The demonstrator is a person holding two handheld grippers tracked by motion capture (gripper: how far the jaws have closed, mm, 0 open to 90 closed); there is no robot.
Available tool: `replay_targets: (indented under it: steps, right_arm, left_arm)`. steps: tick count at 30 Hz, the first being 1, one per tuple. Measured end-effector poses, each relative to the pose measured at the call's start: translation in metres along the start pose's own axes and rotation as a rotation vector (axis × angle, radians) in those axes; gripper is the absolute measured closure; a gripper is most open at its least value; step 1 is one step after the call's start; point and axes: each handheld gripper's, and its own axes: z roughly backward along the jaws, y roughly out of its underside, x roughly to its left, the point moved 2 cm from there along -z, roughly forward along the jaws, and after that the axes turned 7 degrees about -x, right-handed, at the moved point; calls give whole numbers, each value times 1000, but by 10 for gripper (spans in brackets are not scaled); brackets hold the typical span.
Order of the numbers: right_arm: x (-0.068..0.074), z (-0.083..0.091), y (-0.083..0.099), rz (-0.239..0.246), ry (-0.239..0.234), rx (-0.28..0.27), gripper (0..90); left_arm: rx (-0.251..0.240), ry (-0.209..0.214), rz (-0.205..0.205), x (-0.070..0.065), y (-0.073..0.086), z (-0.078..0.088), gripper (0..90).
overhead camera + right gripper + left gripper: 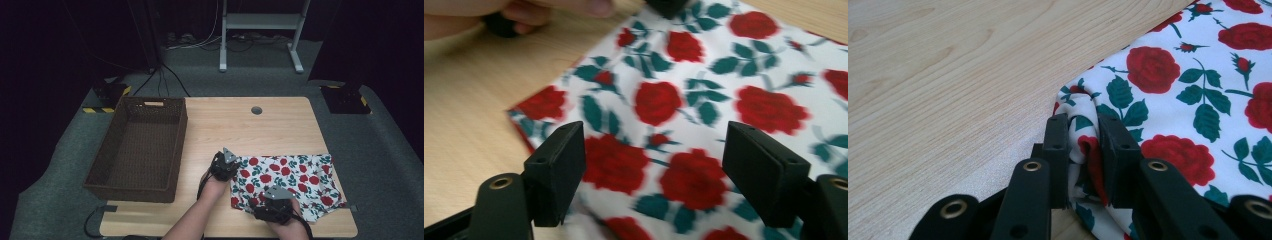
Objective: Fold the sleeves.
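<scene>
A white cloth (292,175) printed with red roses and green leaves lies flat on the right half of the wooden table (225,120). My left gripper (227,167) is at the cloth's near-left corner. In the left gripper view its jaws (1083,125) pinch a raised fold of the cloth (1198,100) between the pads. My right gripper (272,200) is at the cloth's front edge. In the right gripper view it (654,150) stands wide open just over the cloth (694,100), pads apart from the fabric. The person's left hand (499,15) appears at the top left of that view.
A dark brown wicker basket (177,150) stands on the left part of the table, nothing inside it. A round cable hole (256,110) sits near the table's far edge. Bare wood lies between basket and cloth. A grey desk frame (260,25) stands on the floor beyond.
</scene>
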Motion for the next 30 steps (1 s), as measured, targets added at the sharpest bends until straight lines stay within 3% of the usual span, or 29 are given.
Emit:
replay_targets:
  steps: [7, 16, 21, 24, 27, 30]
  right_arm:
    - [22, -9, -1, 24, -24, 22, 260]
    - [46, -21, -5, 20, -24, 34, 264]
    - [57, -30, -6, 34, 6, 23, 284]
    - [57, -32, -8, 35, 31, 9, 354]
    - [55, -29, -8, 62, 63, 8, 501]
    - [51, -26, -5, 57, 78, -5, 636]
  left_arm:
    - [-2, 7, 1, 0, 0, 0, 770]
    - [-1, 10, 3, 1, 0, 0, 776]
    - [-2, 16, 15, 2, 0, 0, 776]
    - [-2, 14, 12, 1, 0, 0, 777]
    - [-1, 9, 7, 1, 0, 0, 776]
    - [-2, 7, 15, 2, 1, 1, 774]
